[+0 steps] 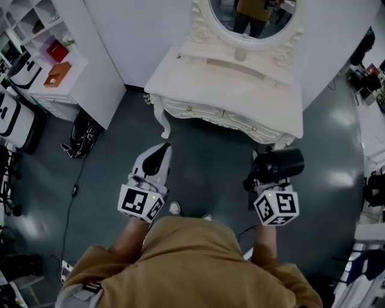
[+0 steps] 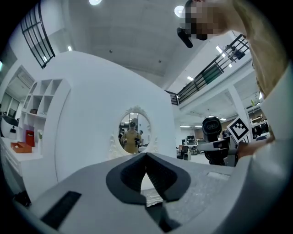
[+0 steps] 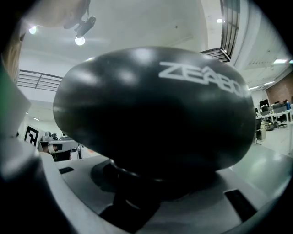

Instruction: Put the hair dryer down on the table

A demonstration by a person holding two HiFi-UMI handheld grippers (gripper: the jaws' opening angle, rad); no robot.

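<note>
A black hair dryer (image 1: 278,166) sits in my right gripper (image 1: 257,175), whose jaws are shut on its handle; the barrel lies crosswise above the jaws. In the right gripper view the dryer's barrel (image 3: 155,114) fills most of the picture. My left gripper (image 1: 157,155) is shut with nothing in it, its tips (image 2: 146,157) meeting in the left gripper view. Both grippers hover over the floor, just short of the white dressing table (image 1: 240,90) with its oval mirror (image 1: 255,18). From the left gripper view the hair dryer (image 2: 212,129) shows at the right.
A white shelf unit (image 1: 51,57) with a red box and an orange item stands at the left. A black bag (image 1: 81,135) and cables lie on the dark floor beside it. The person's shoes (image 1: 175,209) show below the grippers. Clutter lines the right edge.
</note>
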